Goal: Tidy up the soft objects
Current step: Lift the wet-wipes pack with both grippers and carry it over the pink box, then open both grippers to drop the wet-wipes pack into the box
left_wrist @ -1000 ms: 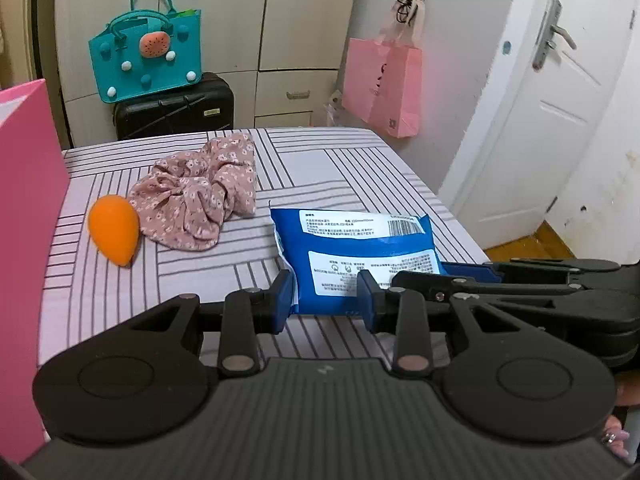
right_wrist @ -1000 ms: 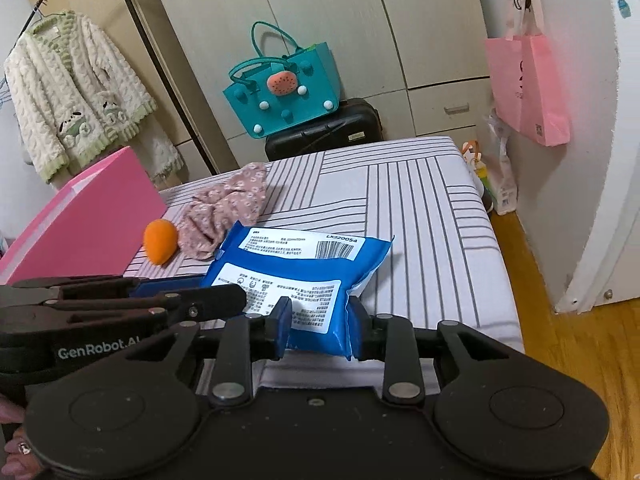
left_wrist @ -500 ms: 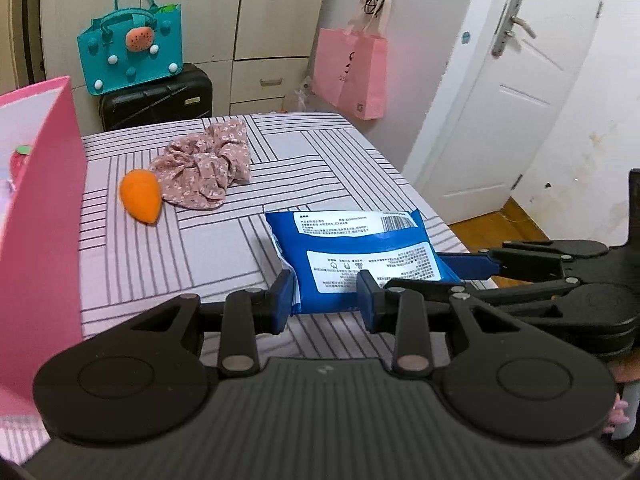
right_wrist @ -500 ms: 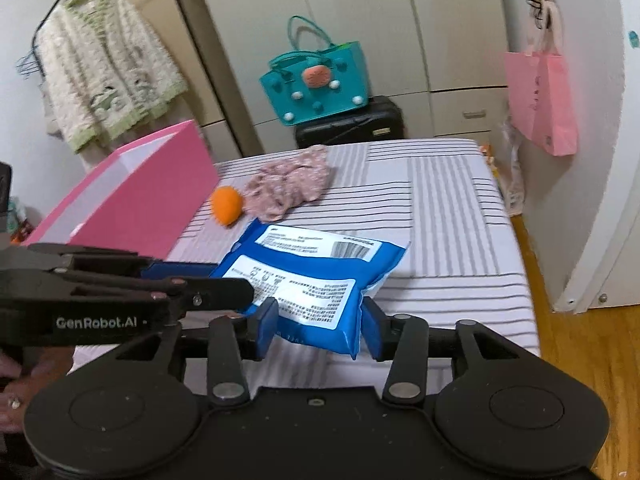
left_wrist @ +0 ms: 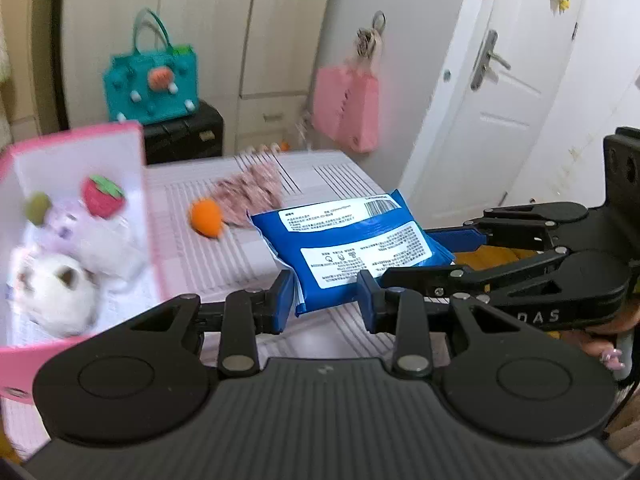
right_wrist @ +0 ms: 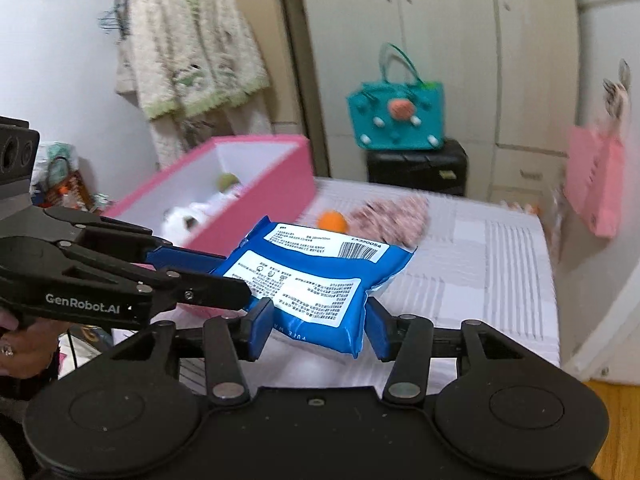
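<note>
My pink box (left_wrist: pixel 140 168) at nine o'clock holds a strawberry plush (left_wrist: pixel 102 195), a green ball (left_wrist: pixel 37 207) and white plush toys (left_wrist: pixel 56 288). My left gripper (left_wrist: pixel 325 299) and right gripper (right_wrist: pixel 318 330) are both clenched on the blue wipes pack (left_wrist: pixel 348 246), lifted above the striped bed (right_wrist: pixel 500 256). The orange sponge (left_wrist: pixel 206 218) and floral scrunchie (left_wrist: pixel 250 196) lie at twelve, with bare bed toward its two o'clock edge.
</note>
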The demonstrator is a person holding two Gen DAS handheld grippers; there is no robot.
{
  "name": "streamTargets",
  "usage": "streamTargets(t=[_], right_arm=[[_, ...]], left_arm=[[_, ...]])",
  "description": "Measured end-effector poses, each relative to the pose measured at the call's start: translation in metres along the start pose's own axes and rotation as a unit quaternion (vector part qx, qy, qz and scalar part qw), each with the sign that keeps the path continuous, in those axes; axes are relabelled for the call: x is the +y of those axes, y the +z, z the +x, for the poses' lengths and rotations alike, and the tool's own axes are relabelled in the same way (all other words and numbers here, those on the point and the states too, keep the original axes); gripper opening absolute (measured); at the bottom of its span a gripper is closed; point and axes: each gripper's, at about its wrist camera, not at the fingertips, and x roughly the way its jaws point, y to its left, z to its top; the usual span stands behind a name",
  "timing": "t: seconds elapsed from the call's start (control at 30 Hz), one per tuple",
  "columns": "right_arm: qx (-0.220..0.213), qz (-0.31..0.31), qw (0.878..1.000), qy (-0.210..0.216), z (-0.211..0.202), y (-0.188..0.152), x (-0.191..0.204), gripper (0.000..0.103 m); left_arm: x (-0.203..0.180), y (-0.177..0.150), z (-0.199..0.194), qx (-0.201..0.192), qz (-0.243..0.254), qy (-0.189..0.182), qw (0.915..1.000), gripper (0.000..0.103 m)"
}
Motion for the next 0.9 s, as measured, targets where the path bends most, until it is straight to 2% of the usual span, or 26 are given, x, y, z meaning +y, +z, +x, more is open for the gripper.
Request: streamTargets(t=[0.17,0.47,0.67,0.9], right_arm=[[-0.024,-0.026,0.999,0.031,-0.001,0.029,0.024,0.047],[-0.076,-0.074,0.991,0.086,0.026,0.071,0.064,0.033],[-0.059,-0.058,0.988,0.13,0.068,0.094,0.074,0.028],[-0.012,-0.06,0.986,0.153,0.118,0.093,0.095,0.028]], left_arm=[[0.021,0.009,-0.035,-0.024,0.007,0.027,0.9993,0.032],[0.072,0.011,-0.07,-0.062,-0.025,0.083,0.9943,0.032],[0.112,0.006,-0.068,-0.031,-0.064,0.101,0.9924,0.032],[0.144,-0.005,-0.054,0.018,-0.068,0.136,0.9882,0.032]])
